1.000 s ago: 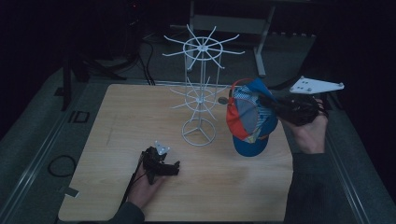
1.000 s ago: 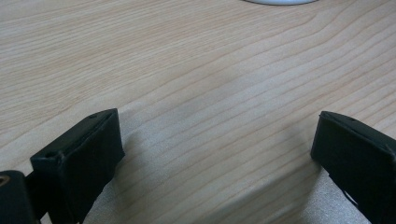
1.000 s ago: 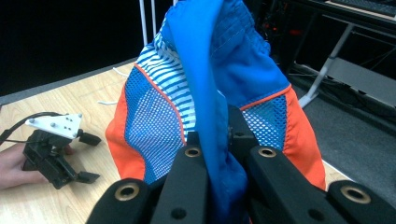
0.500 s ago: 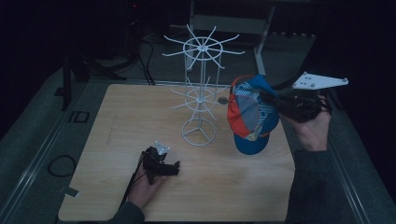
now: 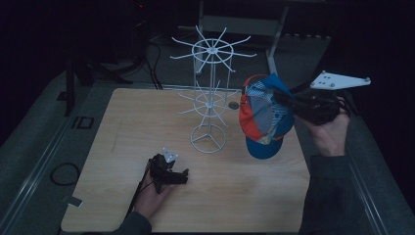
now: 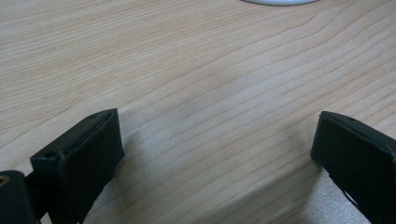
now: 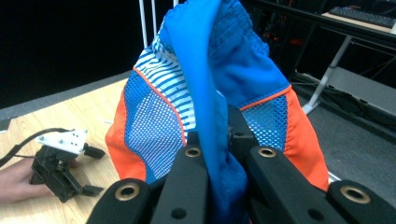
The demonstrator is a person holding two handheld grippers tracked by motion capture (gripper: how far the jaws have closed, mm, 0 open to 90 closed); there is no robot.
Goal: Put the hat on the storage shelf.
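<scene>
A blue, orange and white striped cap [image 5: 264,117] hangs in the air at the right of the table, beside a white wire rack [image 5: 210,93]. My right gripper [image 5: 286,100] is shut on the cap's blue fabric [image 7: 205,93]; in the right gripper view its jaws pinch a fold of cloth. Low on the table's front left lies my left gripper [image 5: 183,175], held by a hand and open. Its two black fingers [image 6: 79,154] stand wide apart over bare wood with nothing between them.
The wooden table [image 5: 127,127] has free room left and front of the rack. The rack's round base [image 5: 208,139] stands at the table's middle, with spokes reaching out at two heights. A small round thing [image 5: 234,105] lies behind the rack. Dark floor and cables surround the table.
My right gripper has lifted the cap a little and carried it slightly right. The left gripper has stayed where it was.
</scene>
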